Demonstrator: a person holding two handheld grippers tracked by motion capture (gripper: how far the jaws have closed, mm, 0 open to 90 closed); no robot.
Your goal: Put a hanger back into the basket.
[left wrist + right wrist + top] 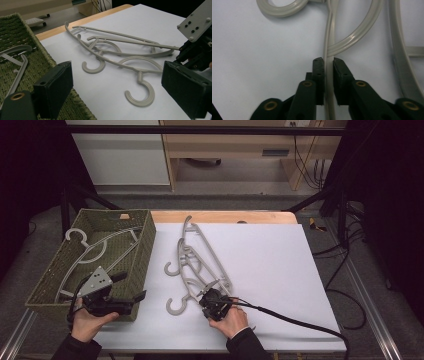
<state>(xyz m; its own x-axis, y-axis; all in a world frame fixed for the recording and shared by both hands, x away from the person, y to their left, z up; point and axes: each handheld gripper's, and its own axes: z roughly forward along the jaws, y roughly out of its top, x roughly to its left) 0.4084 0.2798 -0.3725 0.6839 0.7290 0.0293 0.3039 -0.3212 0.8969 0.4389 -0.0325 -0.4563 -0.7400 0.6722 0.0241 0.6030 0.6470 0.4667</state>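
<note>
The right gripper (328, 62) is clamped on the near hanger's (327, 37) thin bar beside the basket (142, 250). The left gripper (117, 82) is held wide open, empty, at the basket's near corner.

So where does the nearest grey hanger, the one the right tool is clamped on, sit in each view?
High view: nearest hanger at lower centre, hook at its left end.
Left gripper view: lower right, hook toward the bottom.
Right gripper view: its bar runs up the centre between the right tool.
Shared landmark: white sheet.
</note>
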